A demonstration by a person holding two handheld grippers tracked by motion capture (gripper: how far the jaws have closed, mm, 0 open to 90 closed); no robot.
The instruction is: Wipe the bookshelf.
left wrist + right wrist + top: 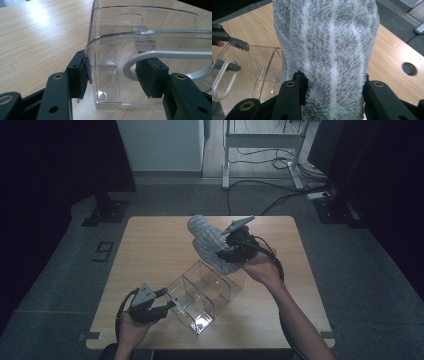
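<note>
In the right gripper view, the grey fuzzy towel (pixel 329 50) runs off the frame at twelve and six o'clock, so neither end can be seen. It covers the inner pads of the right gripper (pixel 332 85) and most of the table (pixel 394 50) behind.

In the left gripper view, the clear bin (pixel 120 50) is cut off at twelve and three o'clock. The left gripper (pixel 112 75) has one pad behind the bin wall, seen only through plastic.

In the high view, the person's forearms leave at six o'clock, and the right gripper's jaw tips sit buried in the towel (pixel 210 242).
</note>
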